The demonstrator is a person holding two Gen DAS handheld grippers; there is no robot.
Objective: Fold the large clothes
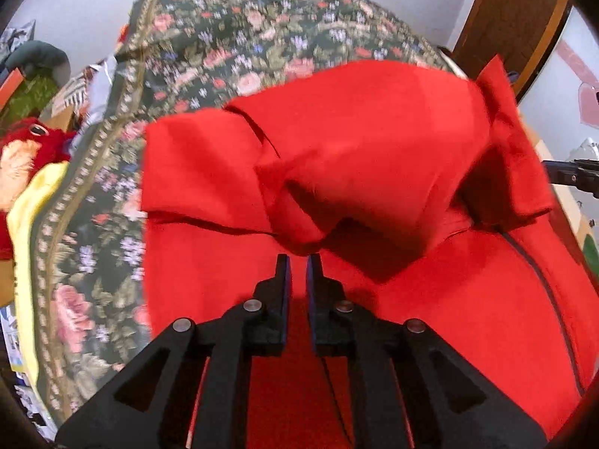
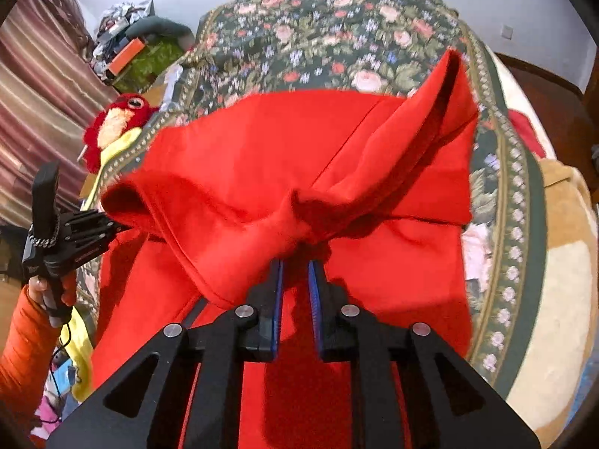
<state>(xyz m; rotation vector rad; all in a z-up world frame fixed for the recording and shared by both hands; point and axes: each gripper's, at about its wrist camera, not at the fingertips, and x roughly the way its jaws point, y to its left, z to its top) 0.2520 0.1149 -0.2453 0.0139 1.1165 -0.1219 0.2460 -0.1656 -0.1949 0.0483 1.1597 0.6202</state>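
Two grippers on one big red garment (image 1: 430,299), spread over a floral bedspread (image 1: 232,33) that runs far ahead of both tools. Bare floral cloth ahead and to the outer side of each gripper, so there's room to carry the fold forward. The tight spots are the bed's edges: a plush toy (image 2: 119,119) and a clutter pile (image 2: 127,48) sit off to the left, and a tan blanket (image 2: 561,254) hangs off the right.

Left gripper (image 1: 298,262) has its jaws nearly closed, with a bunched fold of the garment right at the tips, lifted off the layer below. Right gripper (image 2: 295,267) looks the same, narrow gap, a gathered wad of red pinched at the tips. Whether either really has the cloth clamped is hard to say, since the folds cover the tips.

Biggest risk, probably: both holds are on small bunches rather than a flat hem, so the fabric could slip out mid-carry, or the fold lands twisted and lumpy. A sleeve (image 2: 449,112) sticks up ahead-right of the right tool and could flop under.
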